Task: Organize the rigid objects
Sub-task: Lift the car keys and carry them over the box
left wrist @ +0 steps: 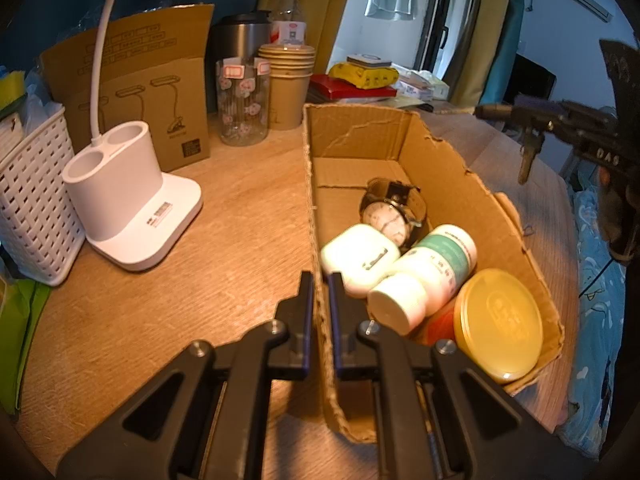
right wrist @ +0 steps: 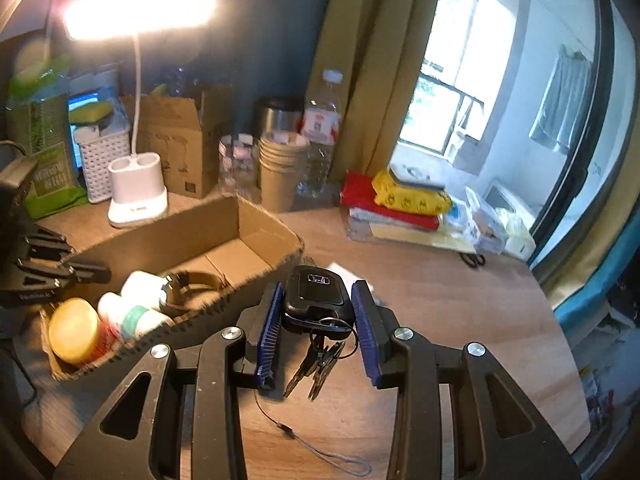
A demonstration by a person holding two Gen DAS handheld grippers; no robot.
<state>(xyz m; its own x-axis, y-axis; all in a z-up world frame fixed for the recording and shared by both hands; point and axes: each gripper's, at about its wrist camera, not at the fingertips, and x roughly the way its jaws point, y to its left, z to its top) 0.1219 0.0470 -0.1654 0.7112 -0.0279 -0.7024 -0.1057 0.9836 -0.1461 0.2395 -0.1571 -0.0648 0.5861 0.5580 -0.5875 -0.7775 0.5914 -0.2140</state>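
Observation:
My left gripper point(left wrist: 321, 286) is shut on the near left wall of an open cardboard box point(left wrist: 316, 200) on the wooden table. In the box lie a wristwatch point(left wrist: 390, 212), a white earbud case point(left wrist: 358, 258), a white pill bottle point(left wrist: 428, 272) and a yellow-lidded jar point(left wrist: 498, 322). My right gripper point(right wrist: 316, 304) is shut on a black car key fob point(right wrist: 316, 292) with keys point(right wrist: 320, 360) hanging below, held above the table just right of the box point(right wrist: 256, 256). It also shows in the left wrist view point(left wrist: 532, 128), raised beyond the box's right wall.
A white desk lamp point(left wrist: 132, 204) and white basket point(left wrist: 32, 200) stand left of the box. A brown carton point(left wrist: 152, 88), glass jar point(left wrist: 242, 100), paper cups point(left wrist: 286, 88) and bottles line the back. Red and yellow packets point(right wrist: 396, 200) and scissors point(right wrist: 474, 258) lie at right.

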